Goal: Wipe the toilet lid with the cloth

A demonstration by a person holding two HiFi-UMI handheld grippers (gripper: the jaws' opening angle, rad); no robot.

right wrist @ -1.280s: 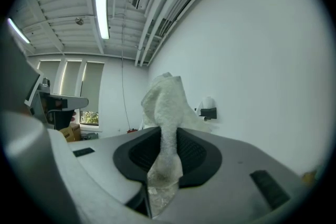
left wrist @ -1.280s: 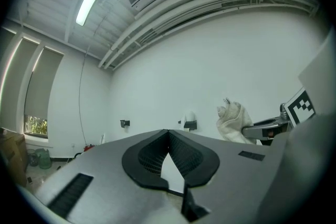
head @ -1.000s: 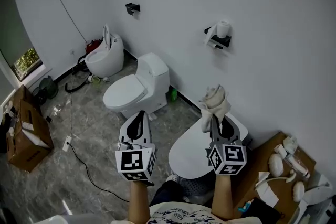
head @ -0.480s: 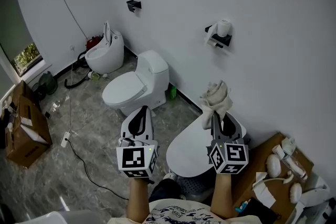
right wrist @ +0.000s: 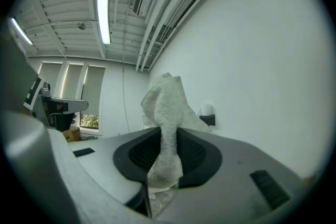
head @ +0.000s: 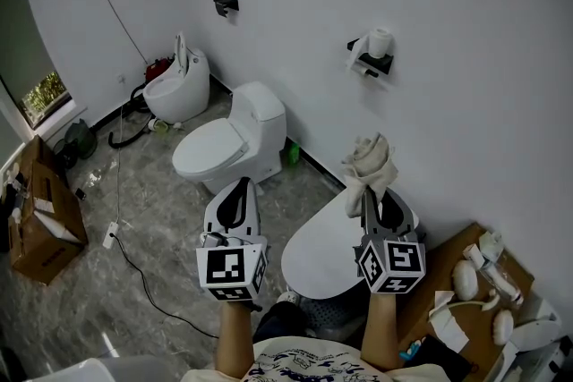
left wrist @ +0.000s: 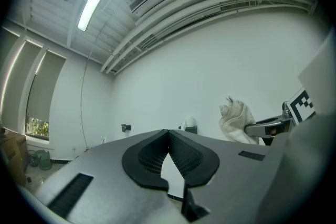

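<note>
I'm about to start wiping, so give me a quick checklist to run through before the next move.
1. Grip: right claw shut on the cloth: ok.
2. Spare tool: left claw shut, nothing in it: ok.
3. Target: toilet lid down: ok.
4. Contact: cloth on the lid: not ok, it is held up above it.
5. Lid free of things: cannot tell, the right claw hides part of it.

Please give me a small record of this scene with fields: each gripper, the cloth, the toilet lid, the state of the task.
left gripper: jaws shut, empty
right gripper: jaws shut on cloth
cloth: bunched, sticking up past the jaws
toilet lid: down, white, below right gripper
task: wiping not begun; cloth seems off the toilet lid
</note>
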